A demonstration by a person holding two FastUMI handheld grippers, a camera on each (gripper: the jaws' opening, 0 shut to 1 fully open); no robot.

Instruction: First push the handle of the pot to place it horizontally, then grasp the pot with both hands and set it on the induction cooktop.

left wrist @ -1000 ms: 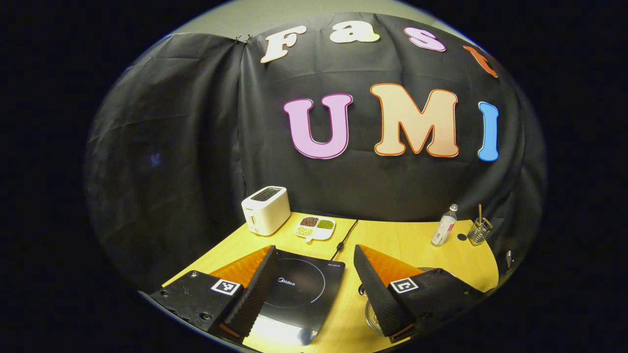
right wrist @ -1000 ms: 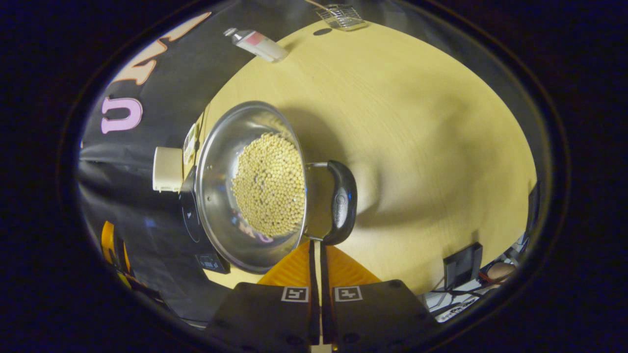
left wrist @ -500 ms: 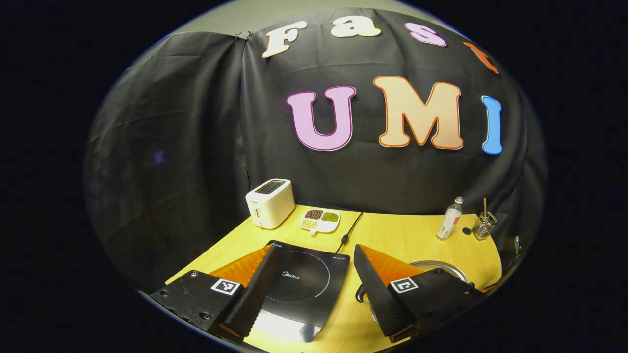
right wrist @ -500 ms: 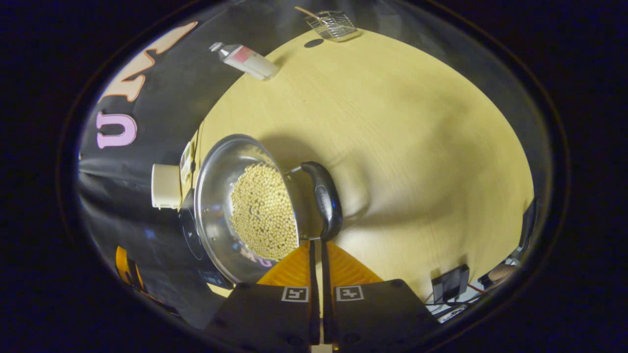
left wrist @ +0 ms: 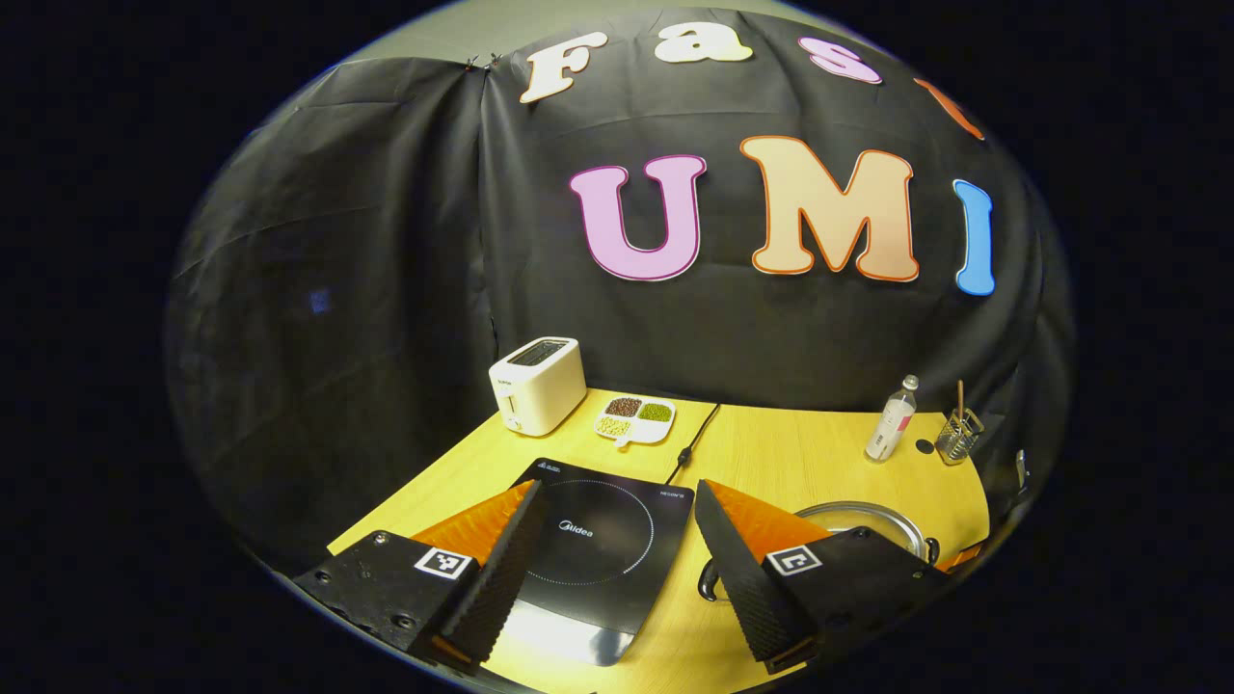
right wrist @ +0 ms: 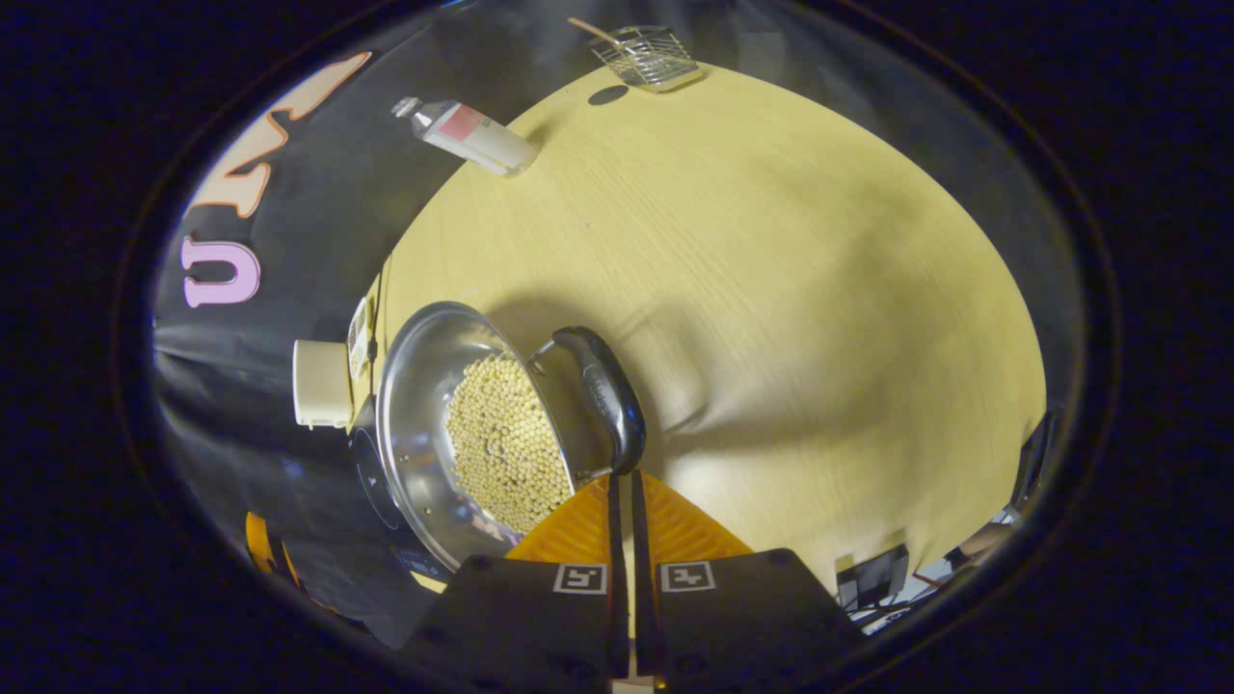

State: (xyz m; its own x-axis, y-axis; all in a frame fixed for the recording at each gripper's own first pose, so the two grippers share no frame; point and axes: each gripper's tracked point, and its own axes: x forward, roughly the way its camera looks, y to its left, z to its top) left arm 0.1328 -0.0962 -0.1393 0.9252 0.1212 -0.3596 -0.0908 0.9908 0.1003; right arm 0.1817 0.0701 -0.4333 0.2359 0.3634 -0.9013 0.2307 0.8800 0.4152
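Since a second ago the pot (right wrist: 472, 434) has swung in the right gripper view: its near handle (right wrist: 603, 395) stood roughly upright in that view and now leans over, and both pot and handle sit closer to the right gripper (right wrist: 624, 479). In the left gripper view the scene has slid upward, and the pot's rim (left wrist: 861, 511) now shows behind the right-hand finger.

The right gripper has its fingers pressed together, holding nothing, with the closed tip just at the lower end of the handle. Whether it actually touches there cannot be told. The left gripper (left wrist: 617, 501) has its fingers spread wide and empty above the cooktop (left wrist: 603, 540). The pot rests on the table (right wrist: 771, 289), just to the right of the cooktop, and holds a heap of beans (right wrist: 501, 439).

The push seems to be partway done. The main risk is the tip slipping off the rounded handle end, since the contact is a narrow point against a curved surface; the pot would then stop short of horizontal. A push aimed too low or too hard could slide the whole pot rather than turn it, driving it against the cooktop edge or tipping beans out. The left gripper, hanging over the cooktop, is well away from the pot's far handle (left wrist: 709, 581), so it cannot steady the pot if it skids.
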